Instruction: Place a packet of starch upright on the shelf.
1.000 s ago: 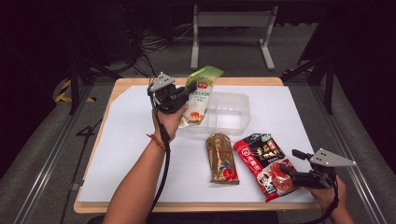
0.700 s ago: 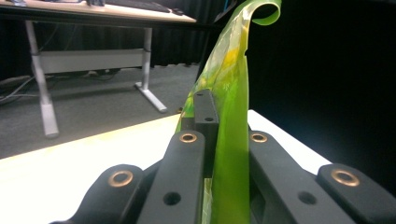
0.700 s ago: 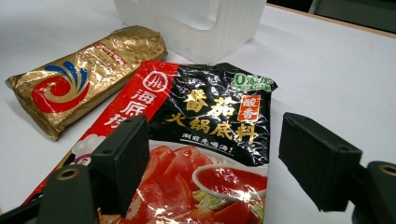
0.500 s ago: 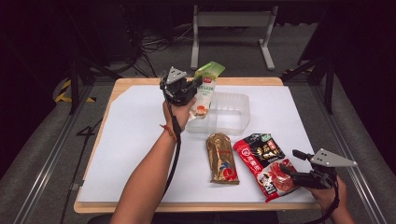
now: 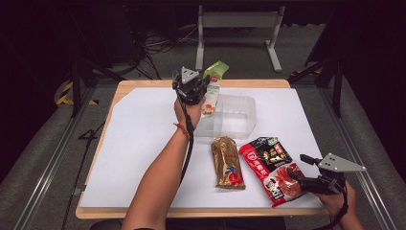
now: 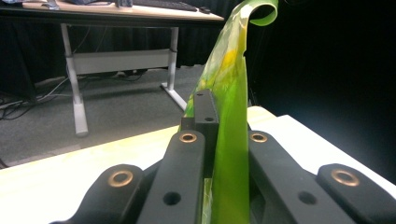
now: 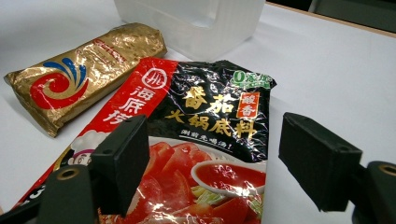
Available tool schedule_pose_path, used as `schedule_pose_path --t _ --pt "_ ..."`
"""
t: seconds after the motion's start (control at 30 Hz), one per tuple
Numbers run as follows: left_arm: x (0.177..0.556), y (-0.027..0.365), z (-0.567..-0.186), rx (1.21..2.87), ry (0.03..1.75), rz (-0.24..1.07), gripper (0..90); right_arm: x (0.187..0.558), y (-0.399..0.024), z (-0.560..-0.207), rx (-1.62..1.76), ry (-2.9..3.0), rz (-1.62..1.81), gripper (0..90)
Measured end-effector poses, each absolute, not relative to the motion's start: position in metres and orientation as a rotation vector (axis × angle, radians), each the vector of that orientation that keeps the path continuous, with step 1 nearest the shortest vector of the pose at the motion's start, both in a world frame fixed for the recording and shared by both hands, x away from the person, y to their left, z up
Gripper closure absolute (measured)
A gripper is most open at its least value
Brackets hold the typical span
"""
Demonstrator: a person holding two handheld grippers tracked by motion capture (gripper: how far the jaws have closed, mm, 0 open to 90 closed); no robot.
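Observation:
My left gripper (image 5: 192, 87) is shut on a green and white snack packet (image 5: 212, 91), which it holds upright in the air over the left rim of a clear plastic container (image 5: 235, 116). In the left gripper view the black jaws (image 6: 224, 135) pinch the green packet (image 6: 232, 93), whose top curls over. My right gripper (image 5: 298, 167) rests open at the table's front right, its jaws on either side of the lower end of a red and black soup packet (image 5: 266, 160). From the right gripper (image 7: 219, 161) I see that packet (image 7: 205, 112) lying flat, untouched by the pads.
A gold wrapped packet (image 5: 228, 163) lies flat left of the soup packet, just in front of the container; it shows again as the gold packet (image 7: 88, 70) beside the container (image 7: 196, 18). White paper (image 5: 139, 143) covers the wooden table. Metal table legs (image 5: 237, 28) stand beyond the far edge.
My left gripper has carried the green packet to the right and slightly down, from left of the container to over its left rim. The right gripper has stayed put.

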State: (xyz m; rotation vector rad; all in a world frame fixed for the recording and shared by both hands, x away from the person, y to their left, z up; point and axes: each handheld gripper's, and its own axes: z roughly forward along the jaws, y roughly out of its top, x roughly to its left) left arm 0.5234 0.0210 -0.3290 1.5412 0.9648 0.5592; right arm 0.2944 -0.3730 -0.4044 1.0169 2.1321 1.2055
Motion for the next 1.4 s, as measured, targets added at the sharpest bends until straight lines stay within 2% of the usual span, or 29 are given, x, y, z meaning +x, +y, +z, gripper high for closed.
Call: schedule_pose_path --t 0.17,0.7,0.97,1.2,1.4 --pt "0.532 0.020 -0.333 1.515 0.972 0.612 90.0 0.295 -0.374 -0.405 1.016 2.130 1.202 24.8" --pt "0.523 0.026 -0.348 1.487 0.929 0.571 89.2 0.294 -0.372 -0.405 1.009 2.138 1.191 24.6" --pt "0.510 0.030 -0.365 1.570 0.857 0.569 87.6 0.295 -0.370 -0.405 1.003 2.142 1.185 24.4" --pt "0.501 0.044 -0.366 1.604 0.813 0.564 86.6 0.295 -0.368 -0.406 1.000 2.154 1.175 24.0" --pt "0.495 0.051 -0.369 1.695 0.750 0.567 82.9 0.296 -0.368 -0.407 1.003 2.159 1.171 23.6"
